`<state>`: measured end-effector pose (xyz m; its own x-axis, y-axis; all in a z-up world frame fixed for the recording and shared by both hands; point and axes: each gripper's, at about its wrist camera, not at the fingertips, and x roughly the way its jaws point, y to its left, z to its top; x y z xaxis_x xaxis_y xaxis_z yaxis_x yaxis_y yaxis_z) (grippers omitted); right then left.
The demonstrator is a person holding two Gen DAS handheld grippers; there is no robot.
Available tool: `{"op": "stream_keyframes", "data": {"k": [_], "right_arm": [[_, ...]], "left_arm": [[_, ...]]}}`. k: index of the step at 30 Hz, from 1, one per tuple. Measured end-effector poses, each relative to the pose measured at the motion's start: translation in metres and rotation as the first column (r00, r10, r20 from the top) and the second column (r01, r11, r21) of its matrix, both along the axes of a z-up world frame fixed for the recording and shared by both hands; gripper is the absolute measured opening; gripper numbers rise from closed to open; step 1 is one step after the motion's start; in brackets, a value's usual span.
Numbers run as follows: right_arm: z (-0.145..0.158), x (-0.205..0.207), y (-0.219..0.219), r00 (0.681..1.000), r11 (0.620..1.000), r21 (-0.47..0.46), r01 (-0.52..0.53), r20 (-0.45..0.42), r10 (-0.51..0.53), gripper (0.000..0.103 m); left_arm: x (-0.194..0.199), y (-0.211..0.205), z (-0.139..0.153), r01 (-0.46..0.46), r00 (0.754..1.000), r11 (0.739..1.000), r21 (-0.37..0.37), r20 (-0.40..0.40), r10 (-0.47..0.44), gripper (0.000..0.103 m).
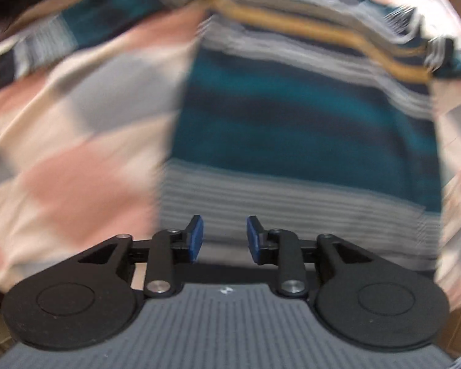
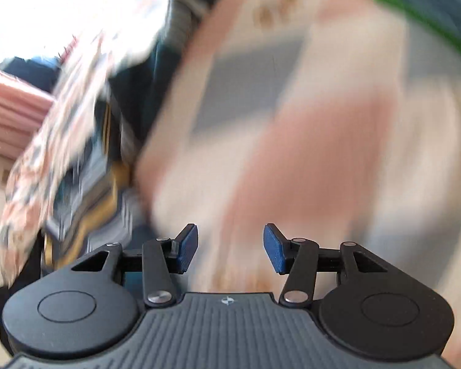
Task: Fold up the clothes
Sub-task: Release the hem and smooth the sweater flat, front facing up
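Left wrist view. We see the left tongs point(image 1: 225, 238) with their two blue pads point(image 1: 196, 238) standing apart at a moderate width, nothing between them. Taking the striped shirt point(image 1: 307, 117) as our landmark: it lies spread flat directly ahead of the tongs, filling the middle and right of the view, with bands of teal, navy, grey-and-white and a mustard stripe running across near its far end. To the left of the shirt, and passing under it, we see the patterned cover point(image 1: 76, 141), a cloth of pink, cream and grey diamonds. One sleeve point(image 1: 86, 24) reaches out from the shirt's far left corner over this cover; the other sleeve end shows at the shirt's far right corner. We cannot tell whether the surface beneath is a bed or a bench. The whole view is smeared by motion.

Right wrist view. We see the right tongs point(image 2: 230, 250) with their pads somewhat wider apart than the left pair, again gripping nothing. Here the striped shirt point(image 2: 107, 160) appears at the left of the tongs, bunched and blurred, its mustard and navy bands just readable. Left of the shirt lies a pink ribbed cloth point(image 2: 12, 113), and a floral printed cloth point(image 2: 46, 141) crosses between the two. Right of the shirt, the patterned cover point(image 2: 307, 153) fills the view ahead of the tongs. At the far right top edge a green band point(image 2: 415, 15) shows; we cannot identify it.
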<state>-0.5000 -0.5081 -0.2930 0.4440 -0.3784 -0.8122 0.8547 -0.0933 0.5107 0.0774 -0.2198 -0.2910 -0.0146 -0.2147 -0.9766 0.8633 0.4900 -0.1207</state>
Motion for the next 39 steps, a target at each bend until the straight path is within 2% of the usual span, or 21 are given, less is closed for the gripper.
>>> {"op": "stream_keyframes", "data": {"k": [4, 7, 9, 12, 14, 16, 17, 18, 21, 24, 27, 30, 32, 34, 35, 37, 39], "right_arm": [[-0.007, -0.017, -0.105, 0.998, 0.99, -0.126, -0.057, -0.037, 0.053, 0.048], [-0.026, -0.004, -0.168, 1.0, 0.982, -0.189, 0.01, 0.018, -0.007, 0.048], [-0.038, -0.013, -0.204, 0.992, 0.976, -0.194, 0.103, 0.097, -0.085, 0.048], [-0.056, -0.022, -0.245, 0.959, 0.956, -0.181, 0.23, 0.212, -0.19, 0.048], [-0.065, -0.022, -0.264, 0.942, 0.95, -0.147, 0.274, 0.239, -0.235, 0.048], [-0.073, -0.013, -0.274, 0.942, 0.956, -0.131, 0.264, 0.249, -0.226, 0.046], [-0.073, -0.006, -0.277, 0.95, 0.963, -0.125, 0.238, 0.238, -0.203, 0.019], [-0.072, 0.0, -0.28, 0.957, 0.97, -0.12, 0.212, 0.228, -0.181, 0.006], [-0.047, 0.004, -0.264, 0.958, 0.966, -0.159, 0.203, 0.238, -0.162, 0.004], [-0.001, -0.016, -0.222, 0.947, 0.948, -0.204, 0.244, 0.259, -0.188, 0.004], [0.039, -0.046, -0.174, 0.953, 0.934, -0.224, 0.277, 0.186, -0.239, 0.004], [0.06, -0.081, -0.114, 0.93, 0.906, -0.21, 0.366, 0.114, -0.349, 0.004], [0.049, -0.1, -0.08, 0.909, 0.898, -0.14, 0.417, 0.053, -0.413, 0.004], [0.022, -0.113, -0.049, 0.887, 0.885, -0.067, 0.46, -0.002, -0.461, 0.003], [0.008, -0.116, -0.038, 0.878, 0.881, -0.056, 0.471, -0.071, -0.474, 0.003], [-0.012, -0.127, -0.015, 0.843, 0.852, -0.013, 0.523, -0.143, -0.519, 0.003], [-0.017, -0.136, 0.006, 0.825, 0.838, -0.02, 0.546, -0.161, -0.542, 0.002]], "left_arm": [[-0.047, -0.07, -0.005, -0.033, 0.995, 0.998, -0.055, -0.099, 0.028, 0.032], [-0.067, -0.098, -0.014, -0.095, 0.984, 0.994, -0.054, -0.155, 0.086, 0.033], [-0.073, -0.105, -0.021, -0.127, 0.978, 0.991, -0.029, -0.172, 0.121, 0.033], [-0.075, -0.107, -0.018, -0.144, 0.977, 0.99, 0.006, -0.161, 0.143, 0.033], [-0.073, -0.107, -0.015, -0.155, 0.977, 0.988, 0.013, -0.149, 0.155, 0.036], [-0.07, -0.106, -0.013, -0.166, 0.976, 0.986, 0.02, -0.136, 0.168, 0.038], [-0.069, -0.105, -0.012, -0.172, 0.976, 0.985, 0.023, -0.129, 0.174, 0.038], [-0.068, -0.105, -0.011, -0.178, 0.976, 0.984, 0.026, -0.123, 0.18, 0.038], [-0.065, -0.104, -0.007, -0.195, 0.975, 0.98, 0.036, -0.104, 0.198, 0.038], [-0.062, -0.103, -0.003, -0.213, 0.973, 0.976, 0.045, -0.084, 0.216, 0.038], [-0.062, -0.105, 0.002, -0.198, 0.977, 0.98, 0.033, -0.075, 0.2, 0.038], [-0.062, -0.108, 0.004, -0.195, 0.977, 0.981, 0.022, -0.083, 0.196, 0.038], [-0.064, -0.109, 0.003, -0.196, 0.976, 0.98, 0.021, -0.094, 0.197, 0.038], [-0.068, -0.11, 0.0, -0.194, 0.974, 0.981, 0.024, -0.115, 0.195, 0.039], [-0.07, -0.11, 0.0, -0.189, 0.974, 0.982, 0.024, -0.125, 0.19, 0.039], [-0.07, -0.105, 0.0, -0.192, 0.973, 0.981, 0.021, -0.126, 0.193, 0.039], [-0.07, -0.099, 0.001, -0.198, 0.972, 0.98, 0.018, -0.122, 0.199, 0.039]]}}
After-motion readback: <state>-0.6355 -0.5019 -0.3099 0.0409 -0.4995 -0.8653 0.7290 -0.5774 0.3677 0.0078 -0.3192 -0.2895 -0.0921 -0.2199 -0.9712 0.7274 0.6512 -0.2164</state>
